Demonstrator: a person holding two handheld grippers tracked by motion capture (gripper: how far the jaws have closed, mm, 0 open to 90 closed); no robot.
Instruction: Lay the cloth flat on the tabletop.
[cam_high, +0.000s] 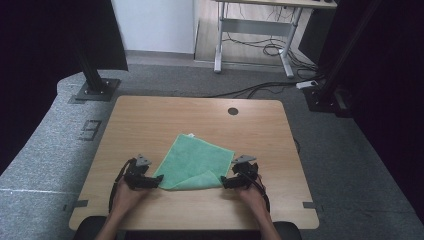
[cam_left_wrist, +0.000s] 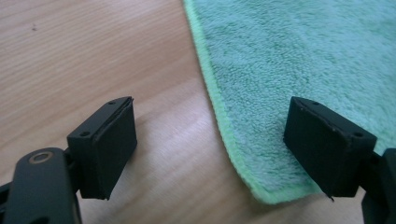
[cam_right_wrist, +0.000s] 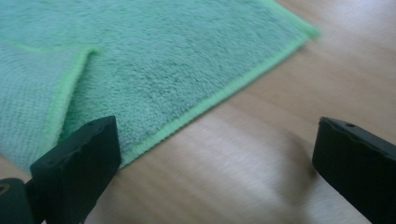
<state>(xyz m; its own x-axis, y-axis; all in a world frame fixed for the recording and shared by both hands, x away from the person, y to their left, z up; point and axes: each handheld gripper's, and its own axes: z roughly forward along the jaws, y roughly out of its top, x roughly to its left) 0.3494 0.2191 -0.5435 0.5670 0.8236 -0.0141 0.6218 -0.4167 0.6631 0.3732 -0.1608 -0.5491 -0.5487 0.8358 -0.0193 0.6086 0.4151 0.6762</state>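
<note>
The green cloth (cam_high: 196, 164) lies between both wide-open, empty claws, its near-left corner just inside the left claw (cam_high: 156, 181), the right claw (cam_high: 224, 182) beside its folded corner.

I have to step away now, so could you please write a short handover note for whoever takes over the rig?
Left claw: open, straddling the cloth's near-left corner, not gripping.
Right claw: open, at the cloth's near-right corner, holding nothing.
Cloth: green, lying on the table, near-right corner folded over onto itself.
Done: one corner turned in.
Left: probably grasp the near corners and finish folding.
</note>
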